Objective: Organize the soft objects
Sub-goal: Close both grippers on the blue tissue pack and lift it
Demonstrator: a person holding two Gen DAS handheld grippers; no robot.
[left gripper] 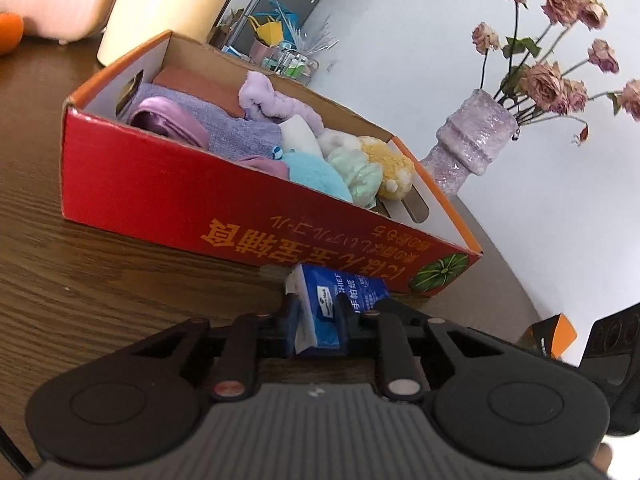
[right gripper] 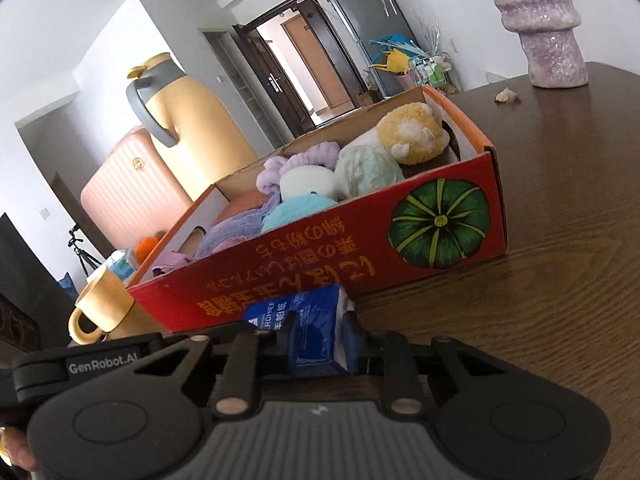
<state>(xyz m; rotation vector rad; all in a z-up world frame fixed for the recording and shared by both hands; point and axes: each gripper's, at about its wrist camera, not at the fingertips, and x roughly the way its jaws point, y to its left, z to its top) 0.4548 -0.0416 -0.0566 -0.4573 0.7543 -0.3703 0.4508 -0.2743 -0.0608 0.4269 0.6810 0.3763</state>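
Observation:
A red and orange cardboard box (left gripper: pixel 192 196) (right gripper: pixel 320 252) sits on the wooden table and holds several soft things: purple cloths, a lilac headband (left gripper: pixel 264 96), a blue plush (left gripper: pixel 316 172), a mint plush (right gripper: pixel 364 168) and a yellow plush (left gripper: pixel 390 168) (right gripper: pixel 412 132). My left gripper (left gripper: pixel 316 312) is shut on a blue tissue pack (left gripper: pixel 336 304), just in front of the box's near wall. My right gripper (right gripper: pixel 320 340) is shut on a blue tissue pack (right gripper: pixel 312 328) too, also close to the box's front wall.
A purple glittery vase (left gripper: pixel 472 140) (right gripper: pixel 548 20) of dried roses stands beyond the box's right end. A yellow jug (right gripper: pixel 188 120), a pink ribbed case (right gripper: pixel 128 196), an orange (left gripper: pixel 8 32) and a yellow mug (right gripper: pixel 100 308) stand to the left. A dried petal (right gripper: pixel 507 96) lies near the vase.

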